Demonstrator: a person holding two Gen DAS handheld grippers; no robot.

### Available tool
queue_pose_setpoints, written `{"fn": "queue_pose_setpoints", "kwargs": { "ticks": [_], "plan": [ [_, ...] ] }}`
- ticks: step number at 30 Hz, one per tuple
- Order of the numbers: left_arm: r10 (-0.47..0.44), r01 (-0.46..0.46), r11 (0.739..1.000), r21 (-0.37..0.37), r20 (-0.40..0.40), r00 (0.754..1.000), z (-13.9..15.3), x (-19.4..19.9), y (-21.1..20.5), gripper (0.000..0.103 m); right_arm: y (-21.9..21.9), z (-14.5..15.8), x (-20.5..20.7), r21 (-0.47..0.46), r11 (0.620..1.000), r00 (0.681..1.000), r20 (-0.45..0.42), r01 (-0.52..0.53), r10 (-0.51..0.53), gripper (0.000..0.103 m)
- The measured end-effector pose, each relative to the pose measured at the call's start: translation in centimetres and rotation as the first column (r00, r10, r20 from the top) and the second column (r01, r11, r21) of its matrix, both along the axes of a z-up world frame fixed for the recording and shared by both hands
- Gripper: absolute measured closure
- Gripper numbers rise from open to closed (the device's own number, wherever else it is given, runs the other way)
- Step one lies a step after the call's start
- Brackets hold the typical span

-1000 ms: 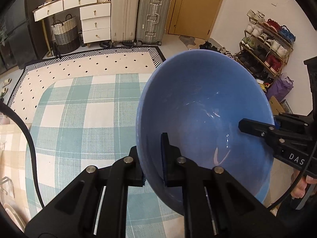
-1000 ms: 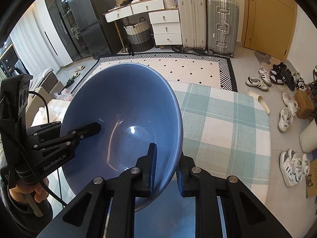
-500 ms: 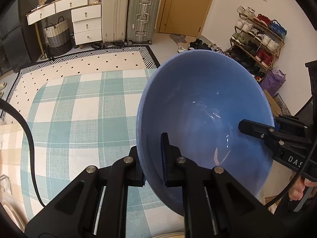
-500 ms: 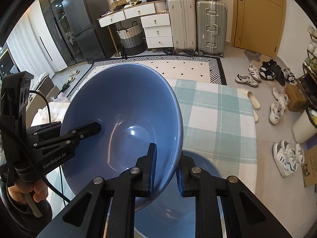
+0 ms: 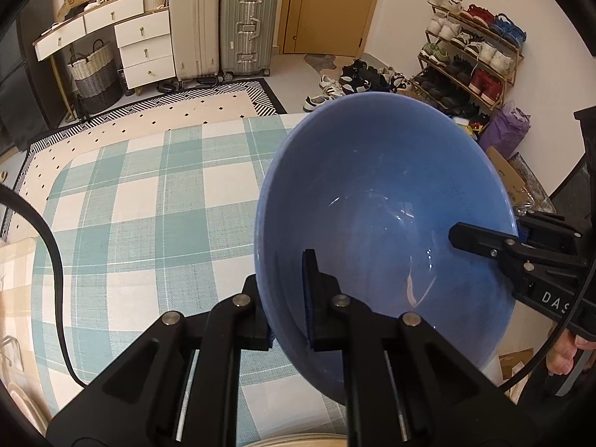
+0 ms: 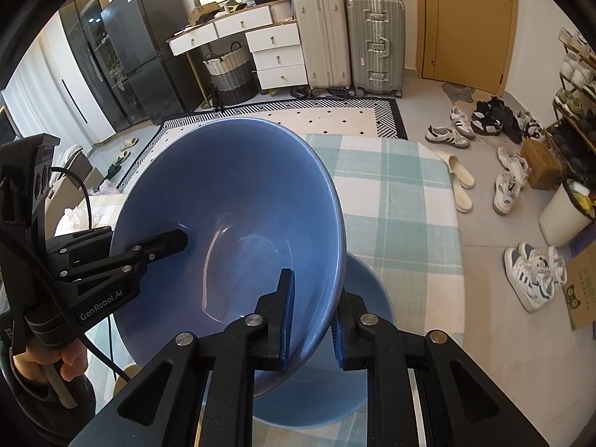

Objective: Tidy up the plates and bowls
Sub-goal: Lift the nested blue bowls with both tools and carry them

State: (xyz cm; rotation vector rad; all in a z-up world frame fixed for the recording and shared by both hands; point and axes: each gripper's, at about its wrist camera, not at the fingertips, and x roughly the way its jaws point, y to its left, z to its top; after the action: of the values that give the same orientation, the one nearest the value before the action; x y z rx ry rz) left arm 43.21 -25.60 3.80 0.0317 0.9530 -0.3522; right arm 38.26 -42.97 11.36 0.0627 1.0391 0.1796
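While both tongs are gripping it, bowl in hand: the blue bowl [image 5: 387,201] is hanging tilted in the air over the checked surface [image 5: 149,205], carried from two opposite sides of its rim.
Left tongs: the left tongs [image 5: 288,309] are pinching the near rim, one pad inside the bowl and one outside, closed almost fully on the thin wall.
Right tongs: the right tongs [image 6: 313,316] are clamping the opposite rim the same way, with only the wall's thickness between the pads.
Target below: a second blue bowl [image 6: 357,372] is sitting on the surface just under the carried one, near the right edge of the cloth.
Step in hand: I am judging that the carried bowl is heading for nesting in the second blue bowl.
Doing it well: levelling the tilt first, centring one rim over the other, and lowering both hands together are what I would be watching for.
Risk: with glazed rims pinched so narrowly, any twist between the two hands is inviting a slip or a knock.
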Motion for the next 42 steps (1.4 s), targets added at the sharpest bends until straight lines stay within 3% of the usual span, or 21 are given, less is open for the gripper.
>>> {"fn": "queue_pose_setpoints", "kwargs": {
  "ticks": [10,24,42],
  "plan": [
    [-0.036,0.037,0.999,0.022,-0.033,0.999,-2.1,-0.5,-2.7,0.095,-2.0,-2.0,-1.2,0.016,0.999,0.998,-0.037,0.045,-0.044,0.085],
    [-0.055,0.059,0.997,0.052,-0.068,0.996,-4.8,0.2,-3.5,0.095,-2.7,-3.8,-1.6,0.014,0.998,0.996,-0.069,0.061,-0.060,0.085],
    [-0.054,0.058,0.990,0.126,-0.034,0.998,-5.7,0.1,-3.8,0.094,-3.1,-5.9,-1.6,-0.001,0.997,0.993,-0.087,0.078,-0.078,0.085]
  ]
}}
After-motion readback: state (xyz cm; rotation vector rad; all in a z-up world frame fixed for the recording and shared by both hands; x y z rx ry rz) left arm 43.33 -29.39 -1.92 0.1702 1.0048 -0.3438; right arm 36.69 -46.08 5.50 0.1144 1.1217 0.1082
